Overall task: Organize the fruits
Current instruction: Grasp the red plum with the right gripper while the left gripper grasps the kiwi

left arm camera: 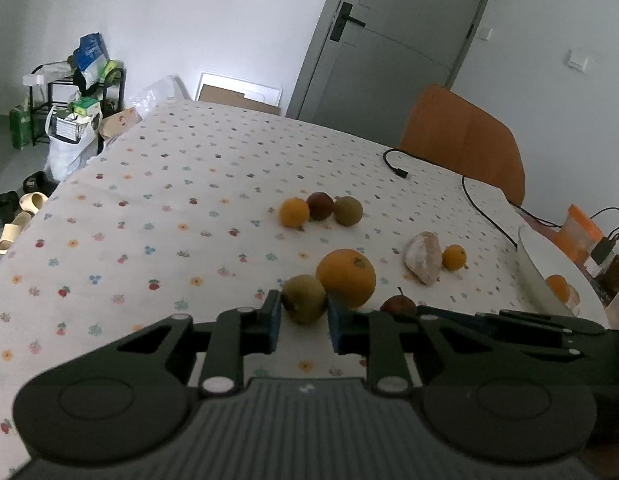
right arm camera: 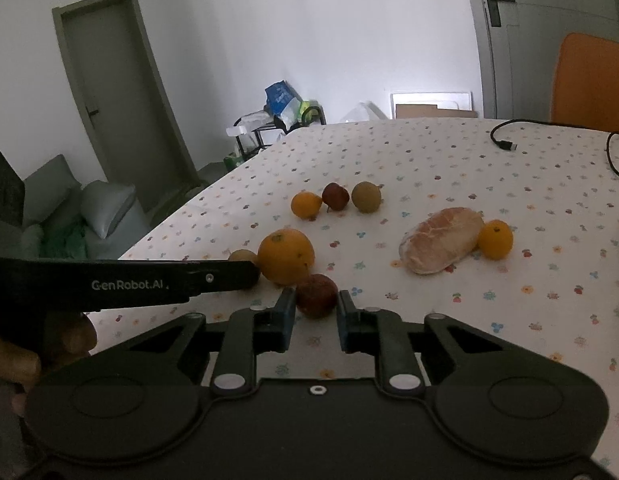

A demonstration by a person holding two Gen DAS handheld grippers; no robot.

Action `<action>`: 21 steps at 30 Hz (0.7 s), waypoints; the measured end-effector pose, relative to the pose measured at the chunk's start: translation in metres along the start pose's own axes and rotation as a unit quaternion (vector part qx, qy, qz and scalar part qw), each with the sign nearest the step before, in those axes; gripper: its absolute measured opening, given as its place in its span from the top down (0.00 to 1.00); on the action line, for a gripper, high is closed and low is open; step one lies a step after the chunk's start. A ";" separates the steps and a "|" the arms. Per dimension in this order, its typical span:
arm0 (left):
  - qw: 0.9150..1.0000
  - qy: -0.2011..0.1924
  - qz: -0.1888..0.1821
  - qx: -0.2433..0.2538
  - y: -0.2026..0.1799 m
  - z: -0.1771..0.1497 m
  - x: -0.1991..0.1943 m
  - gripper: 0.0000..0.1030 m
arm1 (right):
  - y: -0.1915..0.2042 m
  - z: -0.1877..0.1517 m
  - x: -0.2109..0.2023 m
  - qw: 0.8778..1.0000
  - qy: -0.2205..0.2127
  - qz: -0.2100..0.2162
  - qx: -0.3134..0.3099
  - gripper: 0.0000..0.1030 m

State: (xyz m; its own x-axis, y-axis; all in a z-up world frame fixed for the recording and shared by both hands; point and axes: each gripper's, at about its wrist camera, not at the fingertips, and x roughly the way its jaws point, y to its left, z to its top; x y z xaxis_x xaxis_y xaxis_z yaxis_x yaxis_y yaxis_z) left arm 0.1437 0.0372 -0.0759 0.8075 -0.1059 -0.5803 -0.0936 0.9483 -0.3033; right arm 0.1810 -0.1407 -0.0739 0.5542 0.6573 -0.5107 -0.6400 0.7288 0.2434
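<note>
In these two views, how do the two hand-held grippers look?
Each hand-held gripper, left and right, is matte black plastic, with linkage bars on silver pivot pins, two round housings and blue-padded fingers. The left one's side carries white "GenRobot.AI" lettering.

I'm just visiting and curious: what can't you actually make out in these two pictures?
- White bowl: left wrist view, cut off by the right gripper; its contents are mostly hidden.
- Brownish-green fruit: right wrist view, mostly behind the left gripper.
- Jars past the bowl: too dim to identify.
- Bag labels on the rack: too small to read.
</note>
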 end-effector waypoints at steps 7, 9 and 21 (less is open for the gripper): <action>1.000 -0.016 0.009 0.000 -0.003 0.003 -0.013 0.78 | 0.000 0.002 -0.008 1.000 -0.013 -0.004 0.000 0.80; 1.000 -0.021 0.013 -0.001 -0.005 0.004 -0.017 0.78 | -0.001 0.003 -0.012 1.000 -0.015 -0.007 0.001 0.80; 0.999 -0.045 0.005 0.009 -0.030 0.008 -0.037 0.78 | -0.009 0.008 -0.046 0.999 -0.040 -0.026 0.006 0.80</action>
State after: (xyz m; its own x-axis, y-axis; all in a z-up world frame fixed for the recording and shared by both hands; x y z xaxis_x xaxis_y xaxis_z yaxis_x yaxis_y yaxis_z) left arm 0.1217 0.0147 -0.0391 0.8554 -0.0699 -0.5132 -0.0924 0.9544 -0.2840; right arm 0.1653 -0.1760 -0.0459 0.6281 0.6308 -0.4556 -0.6022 0.7649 0.2288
